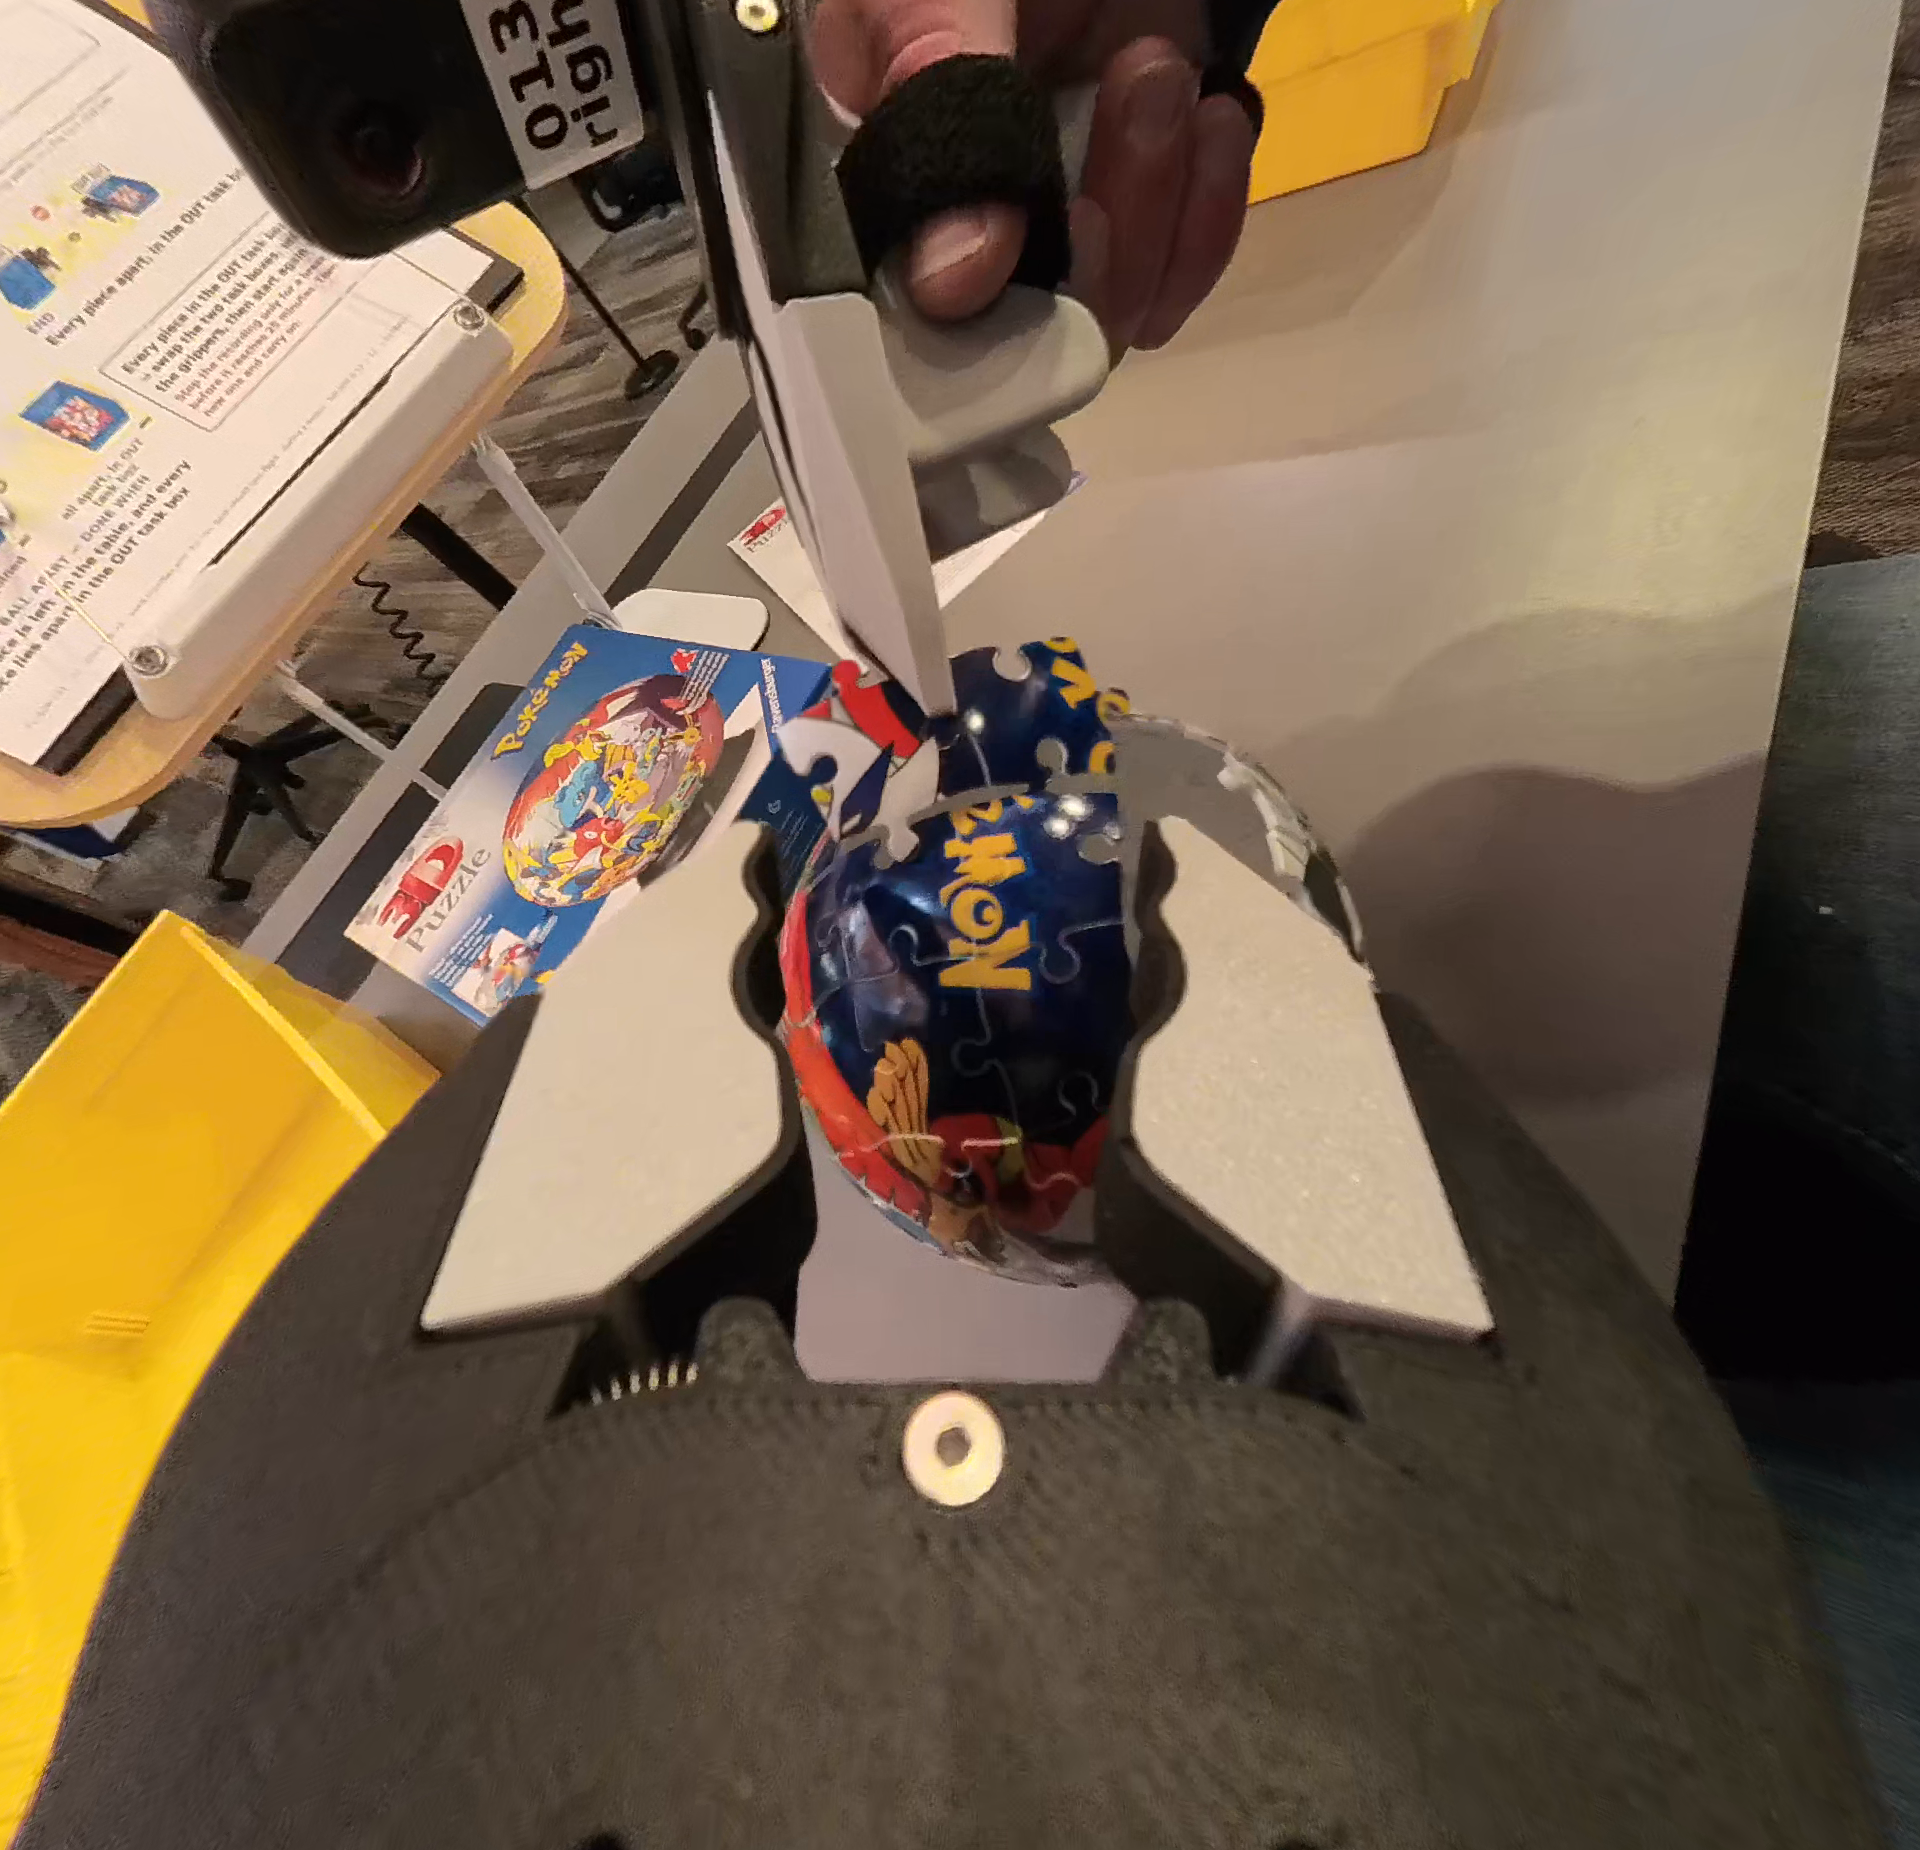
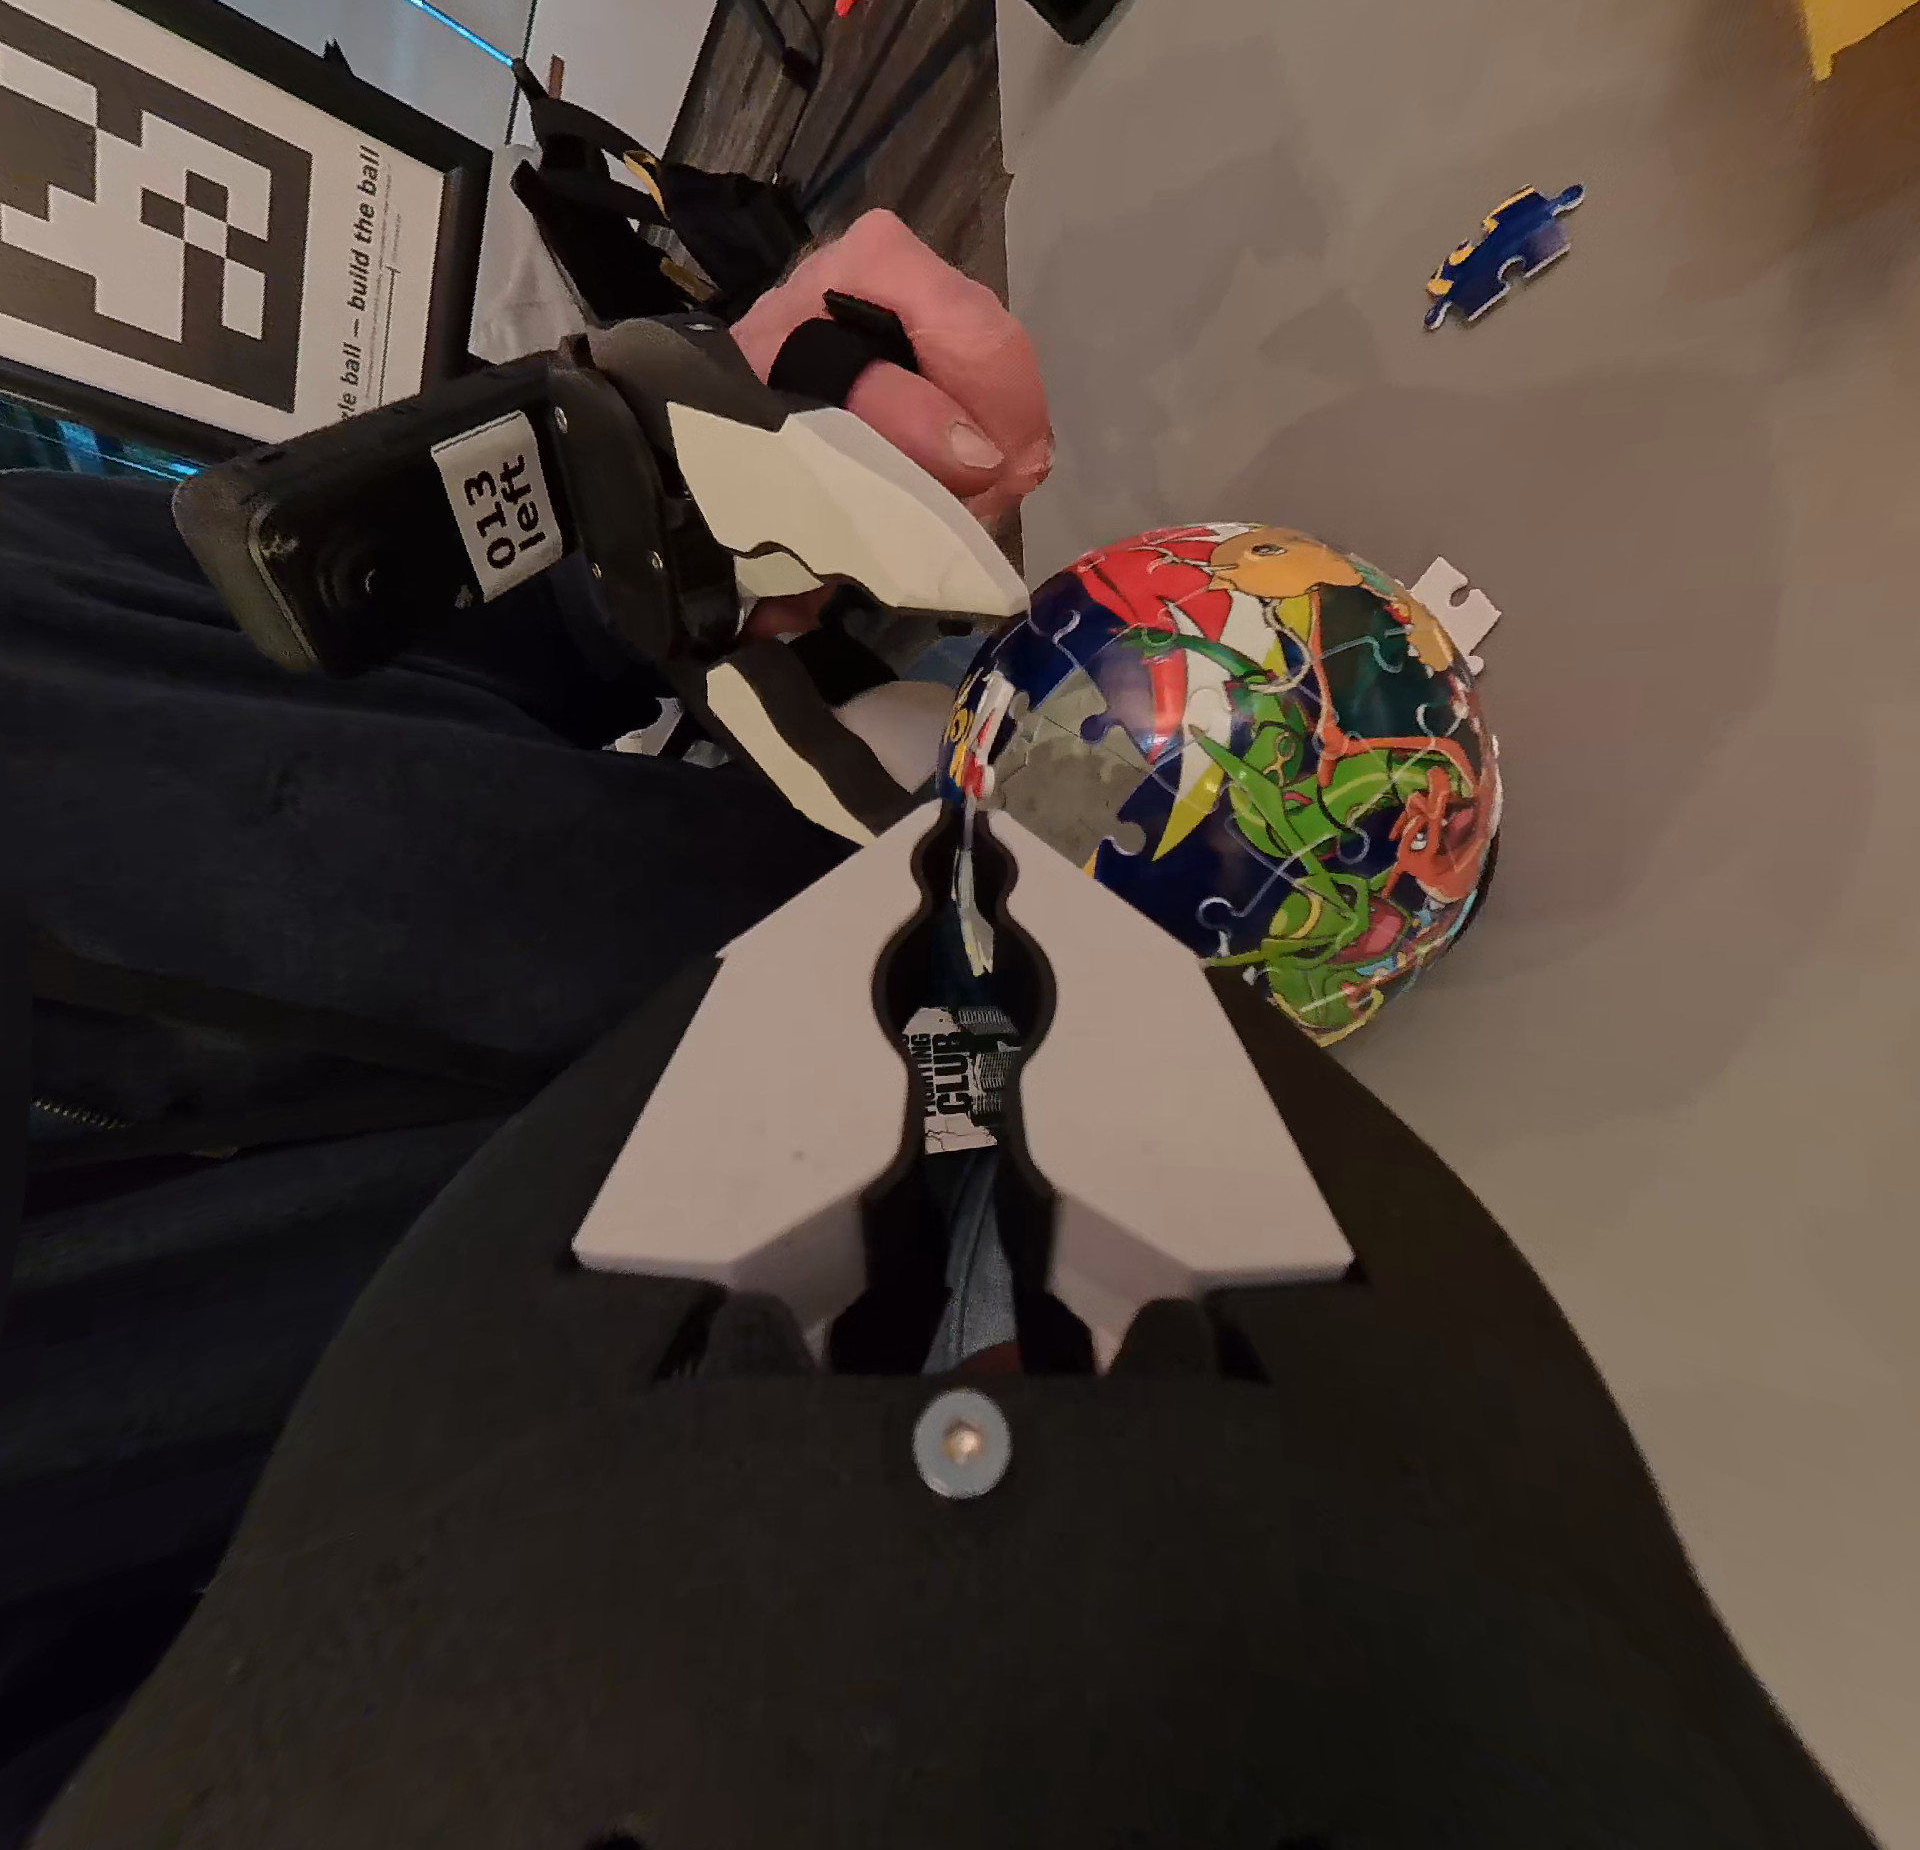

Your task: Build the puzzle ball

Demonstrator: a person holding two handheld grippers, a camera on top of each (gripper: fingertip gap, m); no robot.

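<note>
The partly built puzzle ball is a glossy blue, red and yellow sphere resting on the grey table. My left gripper is shut on it, one finger on each side. A gap in the ball's shell shows its grey inside. My right gripper is shut on a puzzle piece, seen edge-on, and holds it at the edge of that gap. In the left wrist view the right gripper comes down from above with the piece against the ball's top. The ball also shows in the right wrist view.
A loose blue piece lies on the table beyond the ball, and a white-backed piece sits just behind it. The puzzle box card lies to the left. Yellow bins stand at left and far right. An instruction sheet is on a stand. Both grippers' tips are close together, under 4 cm apart.
</note>
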